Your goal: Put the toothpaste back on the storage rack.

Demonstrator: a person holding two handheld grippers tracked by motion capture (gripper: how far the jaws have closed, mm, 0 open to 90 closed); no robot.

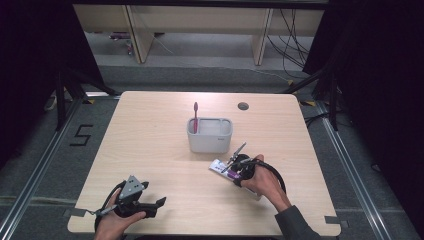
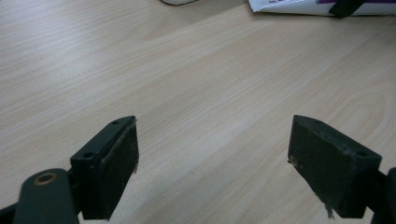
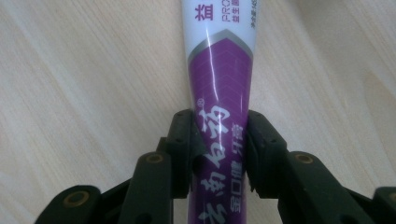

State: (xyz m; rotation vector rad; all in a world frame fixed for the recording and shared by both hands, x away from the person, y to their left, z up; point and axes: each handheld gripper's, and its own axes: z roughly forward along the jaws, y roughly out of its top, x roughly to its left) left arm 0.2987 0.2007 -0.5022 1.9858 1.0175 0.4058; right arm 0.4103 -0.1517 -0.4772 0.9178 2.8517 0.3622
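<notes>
At the table's near left edge, the left gripper (image 1: 161, 201) rests with jaws wide apart. Farther right, the right gripper (image 3: 219, 149) clamps a purple-and-white toothpaste tube (image 3: 219, 79) lying on the table (image 1: 150, 150). Likely next: lifting it toward the grey holder (image 1: 209, 135) beyond, beside the red toothbrush (image 1: 195, 116).

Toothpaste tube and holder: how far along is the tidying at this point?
Done: a red toothbrush already stands upright in the grey holder. In hand: the right gripper has its jaws against both sides of the purple and white toothpaste tube, which lies flat on the table. Left, probably: lifting the tube into the holder. The left gripper is open over bare wood.
</notes>
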